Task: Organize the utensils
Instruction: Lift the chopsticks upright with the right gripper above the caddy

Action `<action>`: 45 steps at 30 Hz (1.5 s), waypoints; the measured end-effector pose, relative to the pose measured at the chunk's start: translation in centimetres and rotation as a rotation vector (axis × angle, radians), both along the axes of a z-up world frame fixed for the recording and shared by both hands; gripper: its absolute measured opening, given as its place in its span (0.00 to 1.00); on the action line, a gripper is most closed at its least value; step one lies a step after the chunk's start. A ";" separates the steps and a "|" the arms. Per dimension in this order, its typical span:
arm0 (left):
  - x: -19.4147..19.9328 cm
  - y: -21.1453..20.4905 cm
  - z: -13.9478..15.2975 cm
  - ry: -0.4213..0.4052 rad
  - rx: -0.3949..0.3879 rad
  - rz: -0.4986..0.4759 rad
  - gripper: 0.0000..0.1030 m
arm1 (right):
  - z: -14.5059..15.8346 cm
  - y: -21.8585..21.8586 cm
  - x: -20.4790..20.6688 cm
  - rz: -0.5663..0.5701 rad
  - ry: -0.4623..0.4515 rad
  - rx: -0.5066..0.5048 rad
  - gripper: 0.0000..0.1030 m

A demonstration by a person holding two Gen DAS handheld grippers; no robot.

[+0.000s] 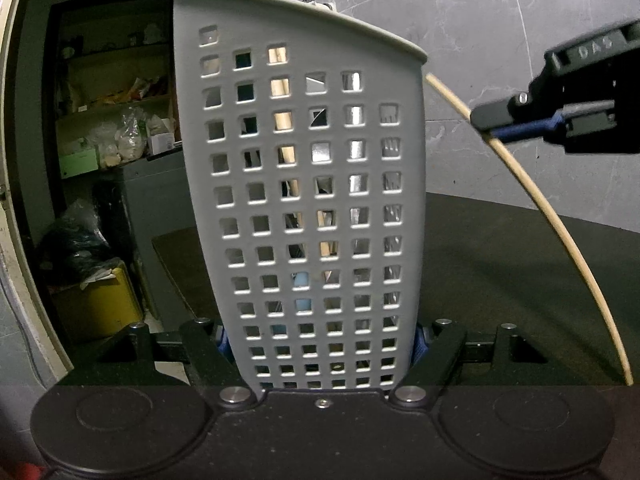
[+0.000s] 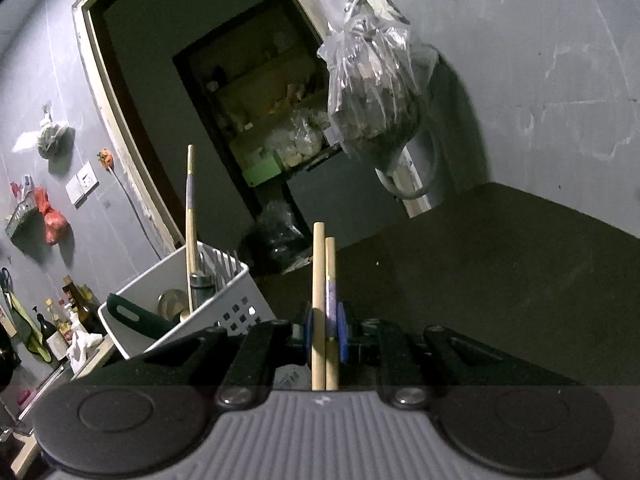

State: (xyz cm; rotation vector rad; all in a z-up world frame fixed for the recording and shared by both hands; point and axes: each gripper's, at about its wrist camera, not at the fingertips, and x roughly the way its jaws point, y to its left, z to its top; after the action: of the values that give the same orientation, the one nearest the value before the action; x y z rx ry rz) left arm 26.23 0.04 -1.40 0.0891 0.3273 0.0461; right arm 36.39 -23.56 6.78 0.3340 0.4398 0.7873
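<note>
On the dark tabletop (image 1: pixel 500 248) stands a grey perforated utensil caddy (image 1: pixel 304 184), upright, filling the middle of the left wrist view. Left gripper (image 1: pixel 320 344): jaws clamped against the caddy's two side walls near its base, blue pads just visible at either edge. Through the square holes: pale wooden handles, metal pieces, something light blue low down; exact items cannot be told from this side.

Right gripper (image 1: pixel 516 128) enters at the right edge of the same view, beside the caddy and apart from it, above rim level. Its jaws pinch a pair of wooden chopsticks (image 2: pixel 324 312); in the left wrist view only one pale stick shows, running from just beside the caddy's rim down toward the lower right.

Right wrist view: both chopsticks stand side by side between the blue pads, one with a purple patterned band. Caddy appears at lower left, tilted in frame by the camera's roll. Contents seen from above: forks (image 2: pixel 226 262), a dark green handle (image 2: pixel 136 316), one more chopstick (image 2: pixel 190 224) standing tall, a round metal item.

Background: a doorway (image 2: pixel 200 100) with shelves beyond, a plastic bag (image 2: pixel 372 92) hanging on the grey wall.
</note>
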 end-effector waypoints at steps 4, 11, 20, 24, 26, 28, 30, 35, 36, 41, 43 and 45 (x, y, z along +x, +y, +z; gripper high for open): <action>-0.1 0.0 0.0 0.001 0.000 0.001 0.74 | 0.8 -0.4 -1.1 -0.008 -0.031 0.017 0.14; -0.2 0.0 0.1 0.001 0.000 0.001 0.74 | 2.7 -0.4 -2.0 -0.025 -0.094 0.042 0.14; -0.1 0.0 0.1 0.001 0.000 0.002 0.74 | 5.2 0.0 -2.6 -0.040 -0.172 0.066 0.14; -0.1 0.0 0.1 0.001 0.000 0.002 0.74 | 6.7 0.4 -2.6 -0.058 -0.196 0.052 0.14; -0.1 0.0 0.1 0.001 0.000 0.001 0.74 | 7.4 0.5 -2.7 -0.067 -0.204 0.052 0.14; -0.1 0.0 0.1 0.001 0.000 0.001 0.74 | 8.2 0.6 -3.0 -0.081 -0.223 0.048 0.14; -0.1 -0.1 0.1 0.001 0.000 0.001 0.74 | 8.9 0.7 -3.2 -0.089 -0.238 0.046 0.14; -0.2 0.0 0.2 0.002 -0.001 0.001 0.74 | 10.8 1.2 -3.7 -0.099 -0.272 0.032 0.14; -0.2 0.0 0.2 0.002 -0.001 0.001 0.74 | 11.2 1.2 -3.9 -0.099 -0.284 0.031 0.14; -0.2 0.0 0.2 0.002 -0.001 0.001 0.74 | 14.2 1.4 -4.7 -0.102 -0.347 0.031 0.14; -0.2 0.0 0.2 0.002 0.000 0.001 0.74 | 15.2 1.7 -5.0 -0.101 -0.373 0.034 0.14; -0.2 0.0 0.2 0.002 -0.001 0.001 0.74 | 16.2 2.0 -5.3 -0.092 -0.397 0.044 0.14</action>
State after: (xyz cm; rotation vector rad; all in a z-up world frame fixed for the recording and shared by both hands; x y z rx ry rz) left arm 26.06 0.07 -1.23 0.0885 0.3291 0.0466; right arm 31.14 -21.53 23.02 0.2293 0.0343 0.7520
